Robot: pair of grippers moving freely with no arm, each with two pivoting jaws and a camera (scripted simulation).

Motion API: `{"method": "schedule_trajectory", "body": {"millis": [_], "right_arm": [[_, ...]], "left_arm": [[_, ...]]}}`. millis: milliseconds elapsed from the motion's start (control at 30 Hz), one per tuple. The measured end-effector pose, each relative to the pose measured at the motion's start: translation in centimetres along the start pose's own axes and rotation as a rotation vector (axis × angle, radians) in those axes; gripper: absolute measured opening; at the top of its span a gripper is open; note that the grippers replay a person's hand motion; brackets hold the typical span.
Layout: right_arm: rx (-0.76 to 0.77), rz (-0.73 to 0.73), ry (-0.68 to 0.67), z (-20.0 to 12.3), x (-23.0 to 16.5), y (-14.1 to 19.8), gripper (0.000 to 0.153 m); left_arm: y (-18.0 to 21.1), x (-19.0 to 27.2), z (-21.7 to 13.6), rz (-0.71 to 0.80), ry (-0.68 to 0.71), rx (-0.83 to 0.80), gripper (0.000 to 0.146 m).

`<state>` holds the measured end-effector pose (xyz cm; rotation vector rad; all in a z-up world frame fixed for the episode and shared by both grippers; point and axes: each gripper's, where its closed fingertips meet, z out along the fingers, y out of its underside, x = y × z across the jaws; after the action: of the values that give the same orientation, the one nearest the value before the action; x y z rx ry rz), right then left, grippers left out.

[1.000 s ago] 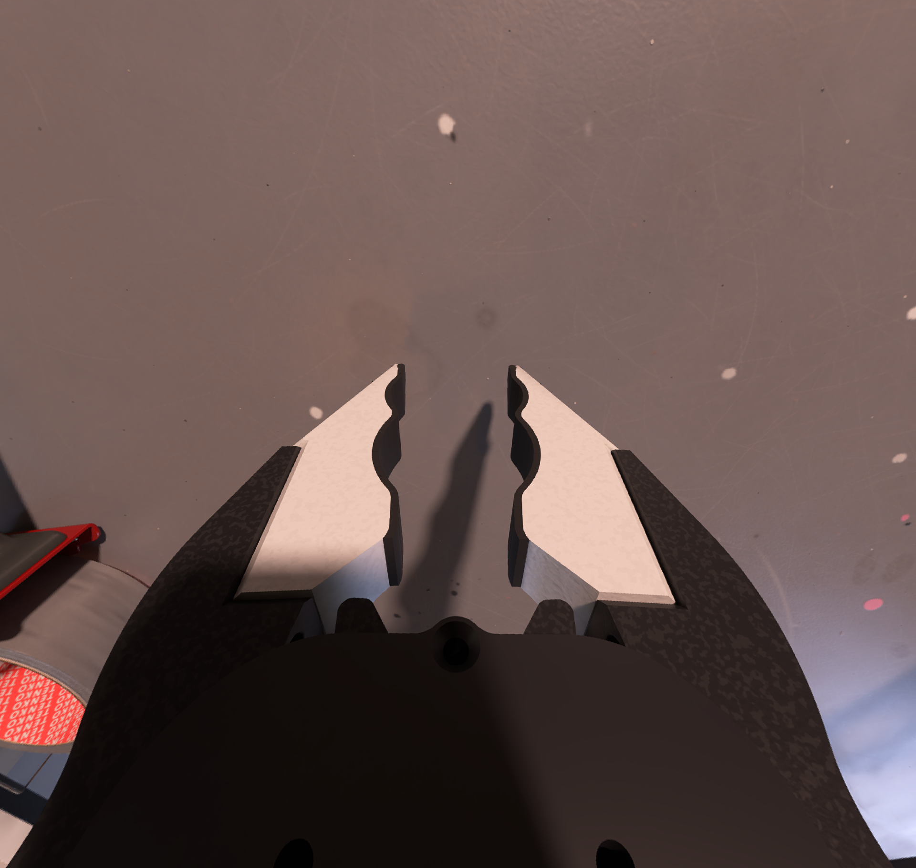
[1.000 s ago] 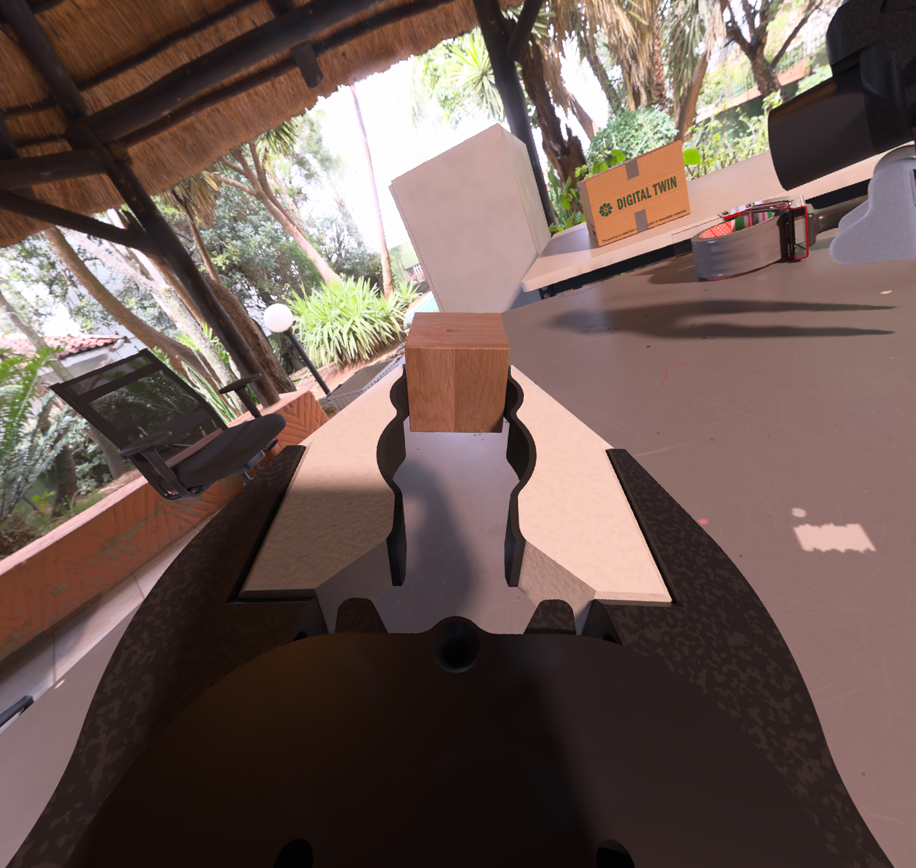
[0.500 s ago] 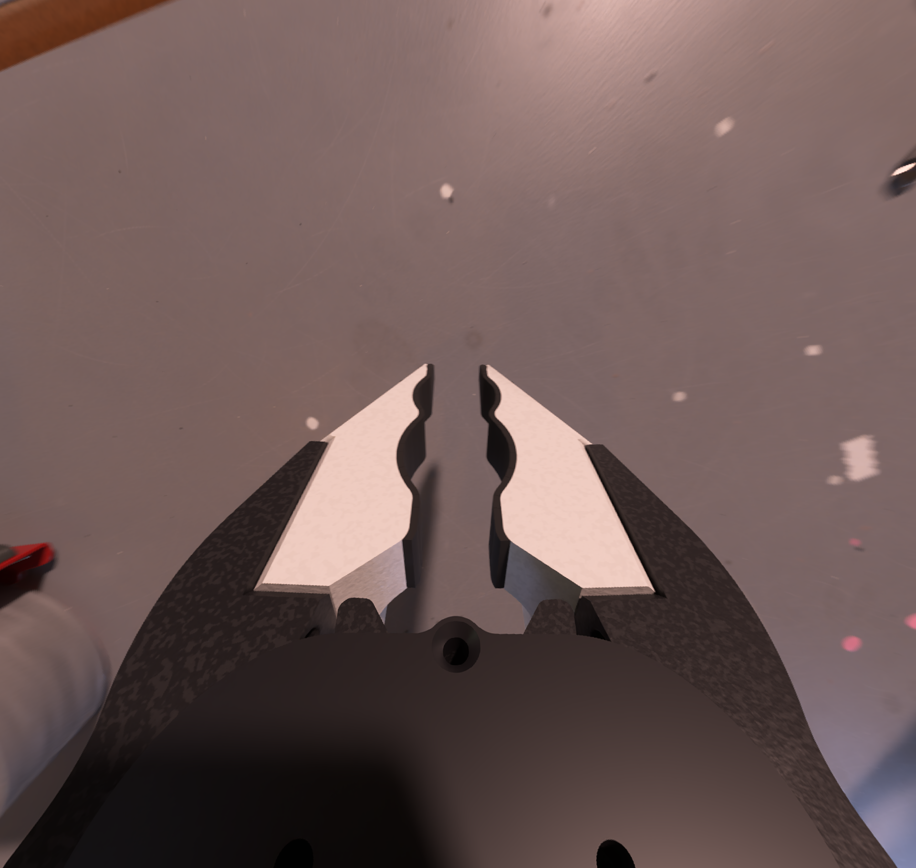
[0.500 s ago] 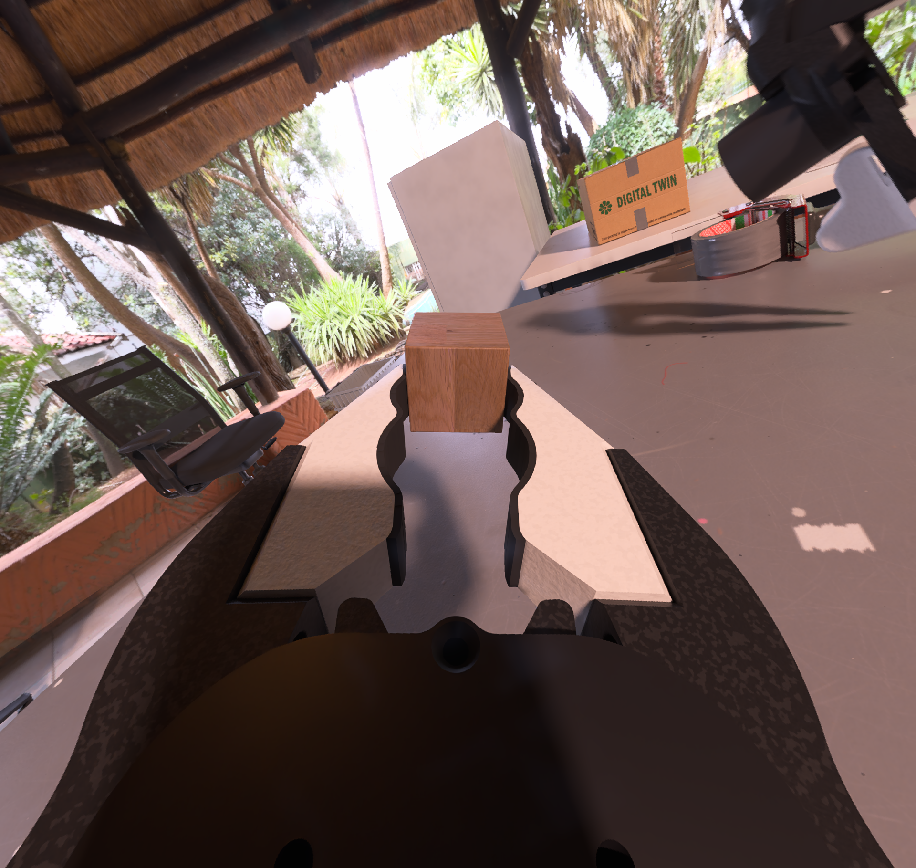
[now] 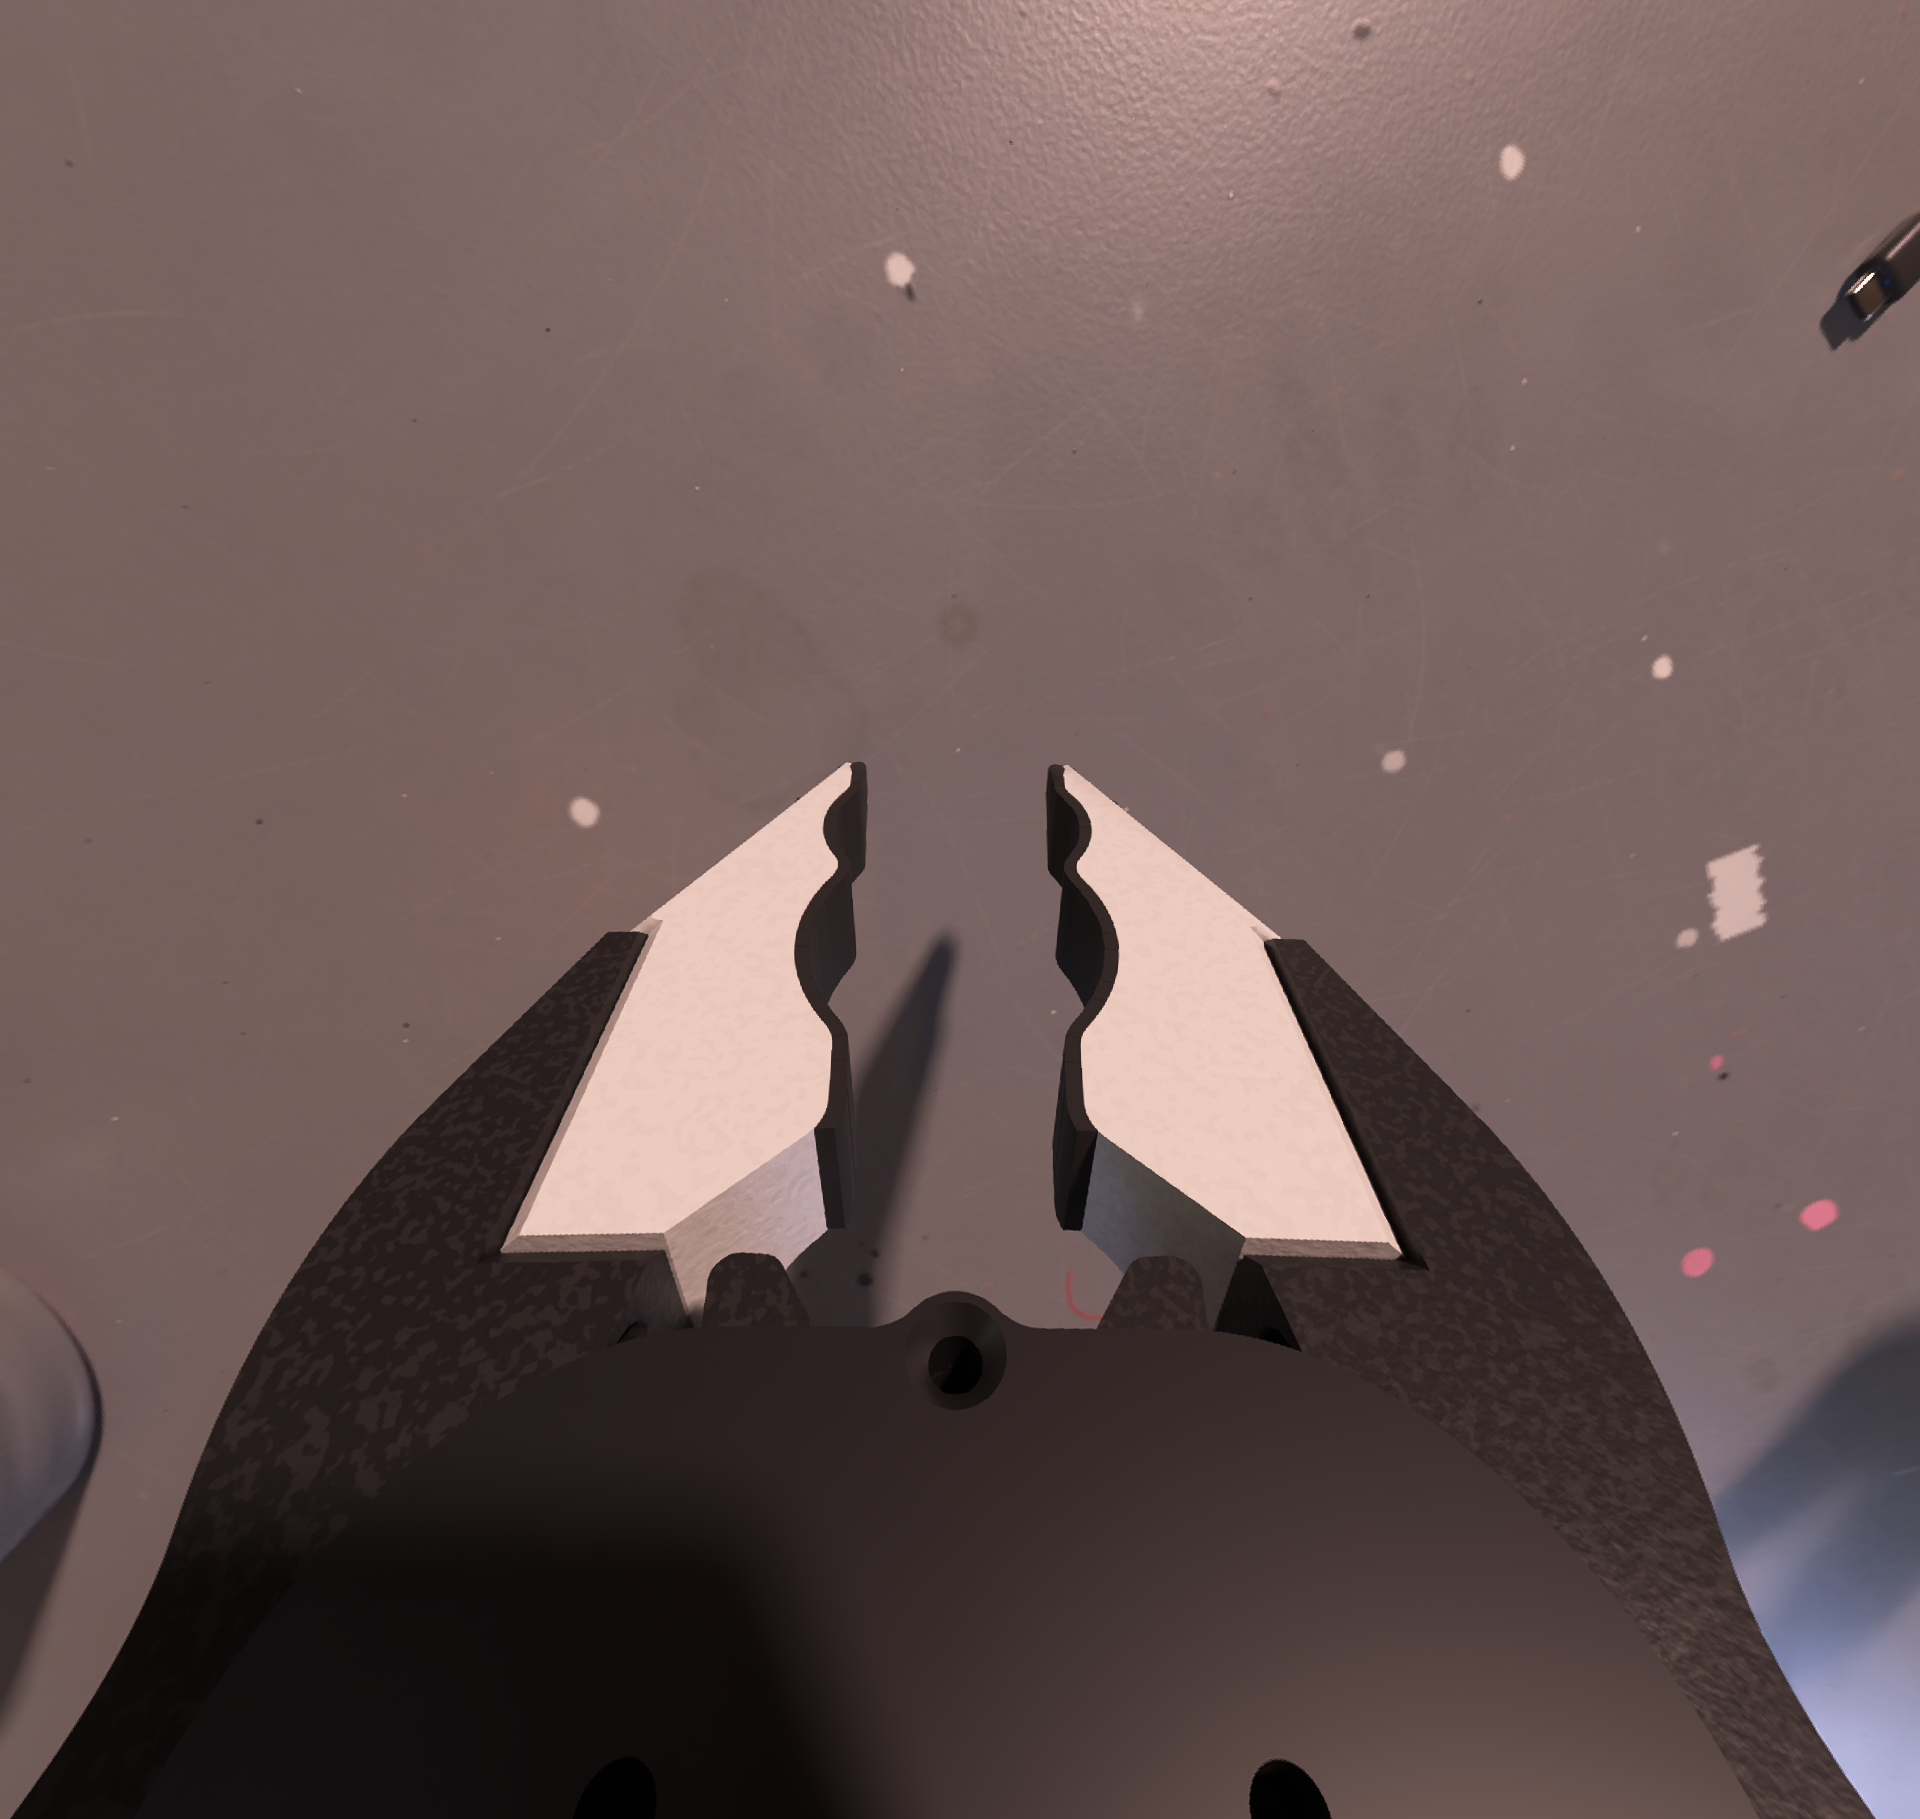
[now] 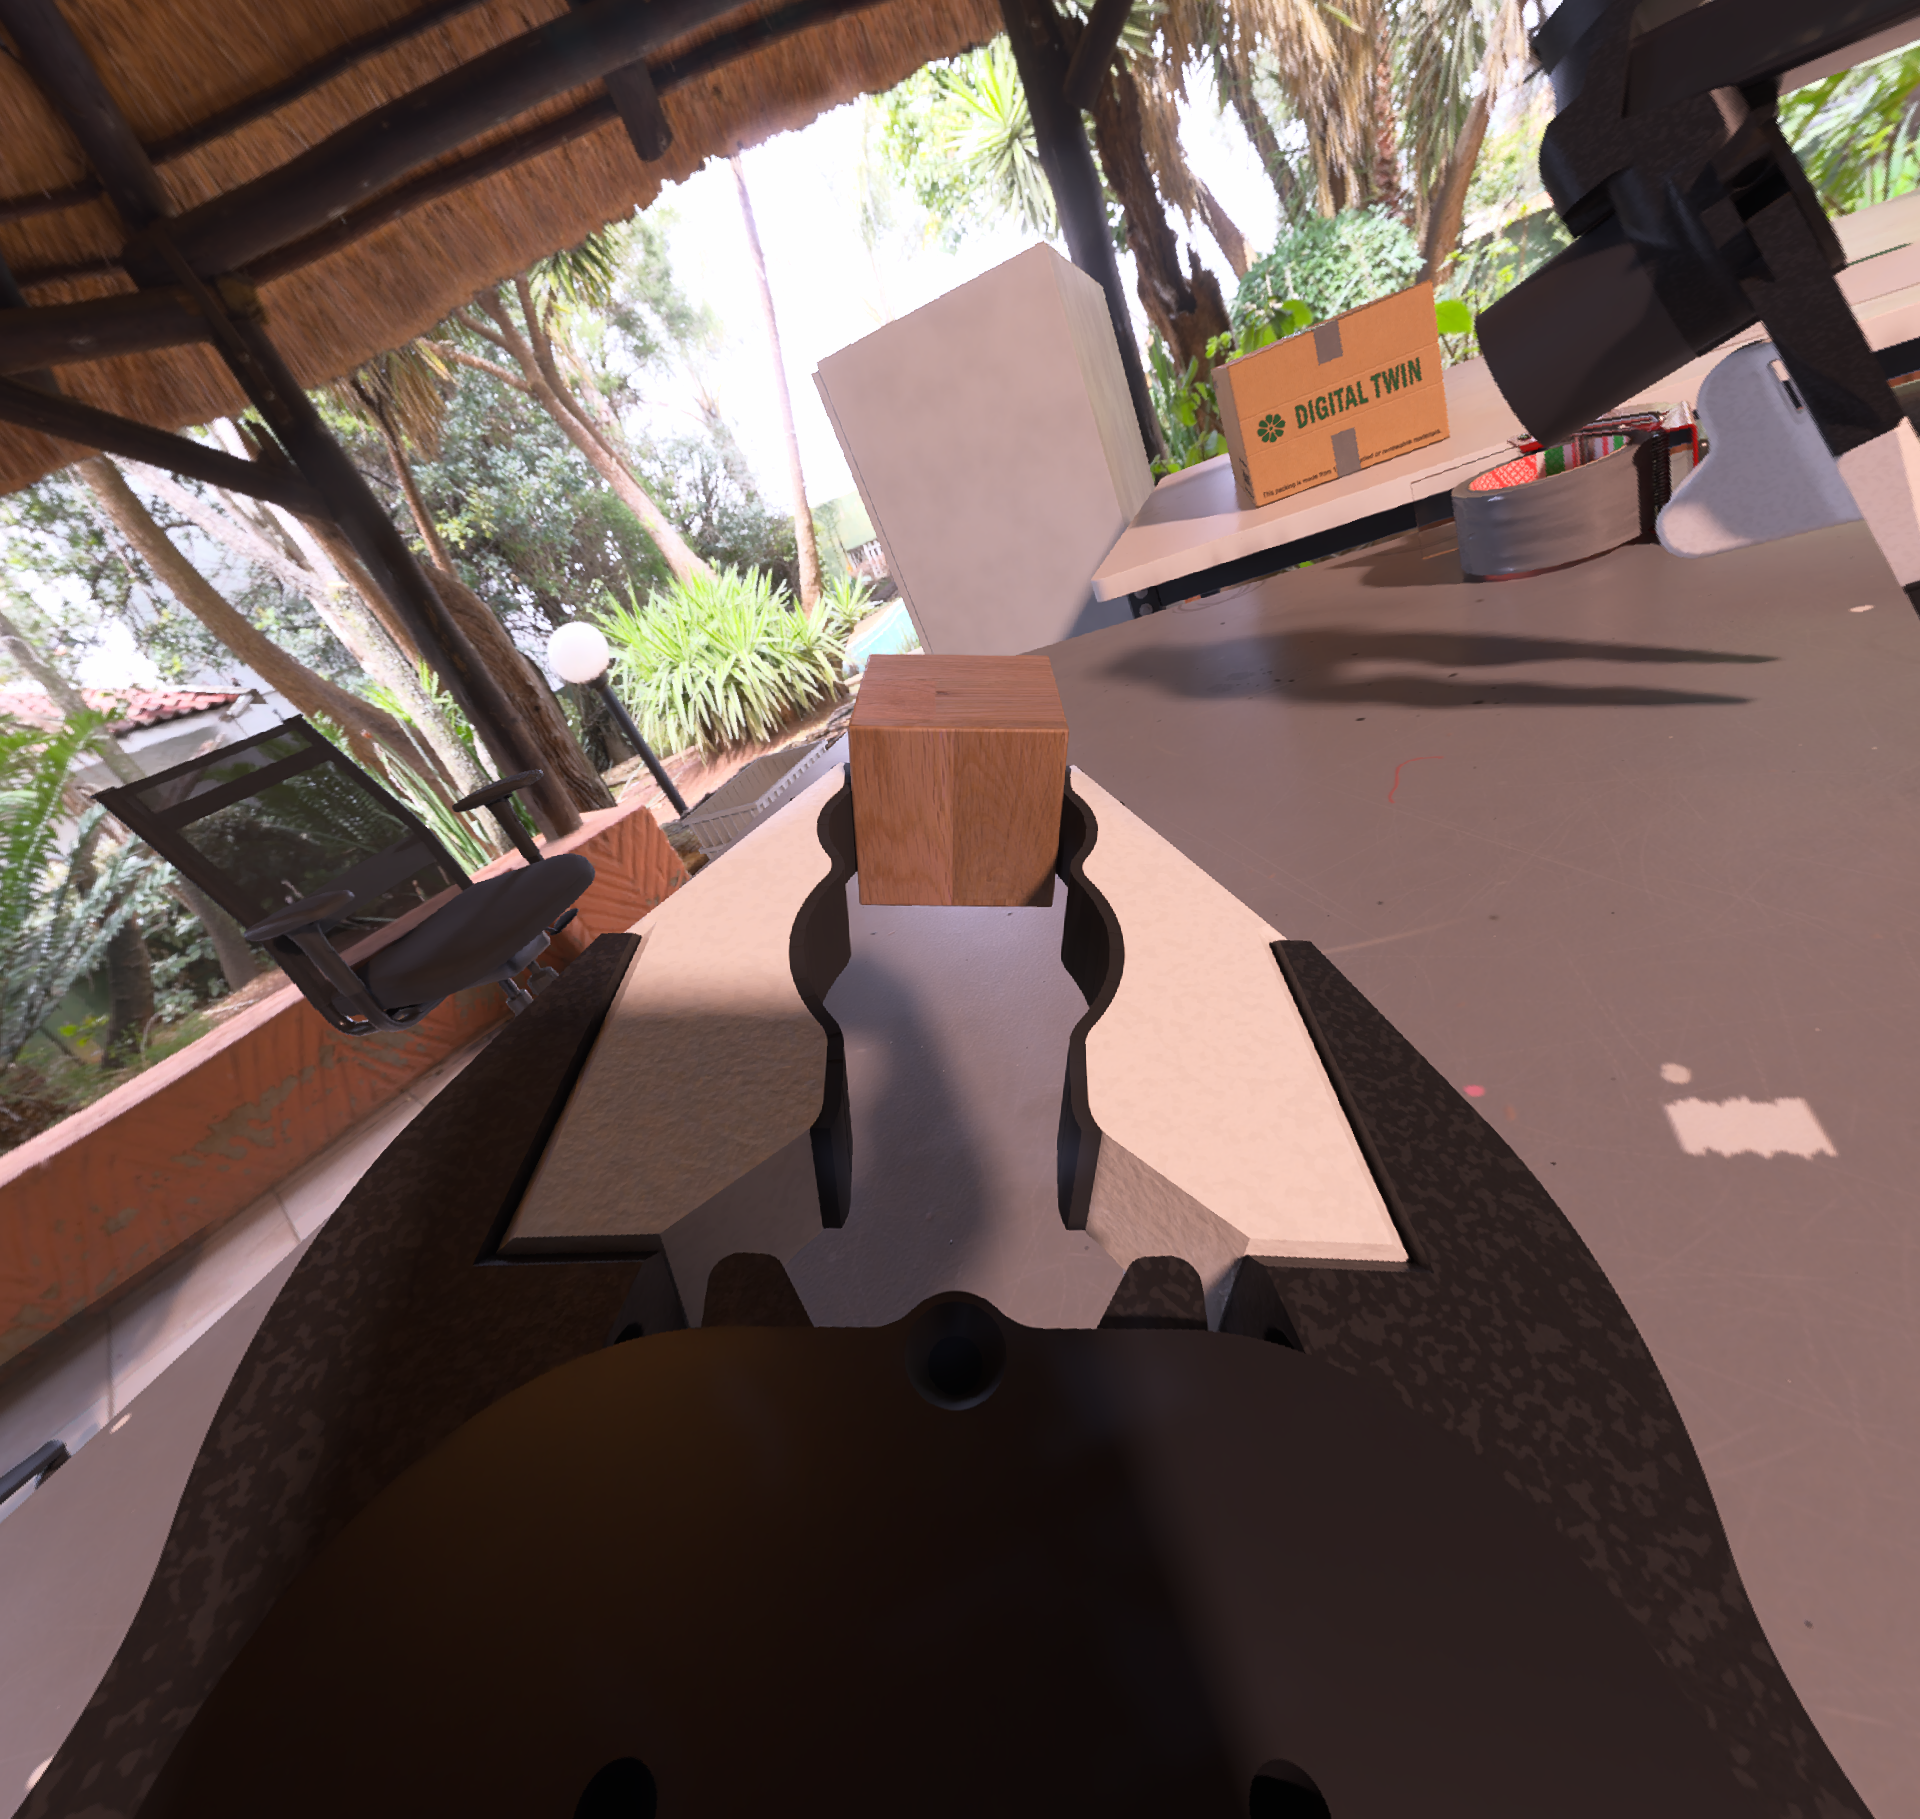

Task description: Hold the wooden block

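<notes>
I have the wooden block (image 6: 958, 782) clamped in my right gripper (image 6: 958, 803), mid-frame.
My left gripper (image 5: 956, 782) hangs apart over bare table (image 5: 623, 315).

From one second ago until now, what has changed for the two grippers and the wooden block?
The left gripper narrowed its fingers, then spread them again, and shifted over the grey table: the tape roll slid out of its view and a metal tool tip came in. Seen from the right wrist, it rose. The right gripper stayed shut on the wooden block, unmoved.
</notes>
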<state>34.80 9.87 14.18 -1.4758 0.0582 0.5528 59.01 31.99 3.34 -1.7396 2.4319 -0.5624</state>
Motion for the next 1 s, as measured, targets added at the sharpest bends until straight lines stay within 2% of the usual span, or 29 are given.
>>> {"method": "schedule_trajectory", "body": {"millis": [333, 500, 567, 700, 800, 1000], "right_arm": [[-0.003, -0.002, 0.0, 0.0, 0.0, 0.0, 0.037], [-0.005, -0.004, 0.001, 0.1, 0.0, 0.1, 0.037], [-0.005, -0.004, 0.002, 0.1, 0.0, 0.1, 0.037], [-0.005, -0.003, 0.001, 0.1, 0.0, 0.1, 0.037], [-0.006, -0.004, 0.001, 0.1, 0.0, 0.1, 0.037], [-0.005, -0.003, 0.002, 0.1, 0.0, 0.1, 0.037]], "left_arm": [[0.4, 1.3, 0.1, -0.038, 0.054, -0.115, 0.037], [0.7, -0.3, -0.2, -0.015, -0.048, -0.123, 0.034], [0.7, -1.2, -0.3, 0.007, -0.138, -0.125, 0.033], [1.1, -1.6, 0.2, 0.031, -0.176, -0.16, 0.034], [1.1, -0.5, 1.1, 0.003, -0.073, -0.154, 0.035], [0.8, -0.5, 0.7, 0.027, -0.095, -0.092, 0.035]]}}
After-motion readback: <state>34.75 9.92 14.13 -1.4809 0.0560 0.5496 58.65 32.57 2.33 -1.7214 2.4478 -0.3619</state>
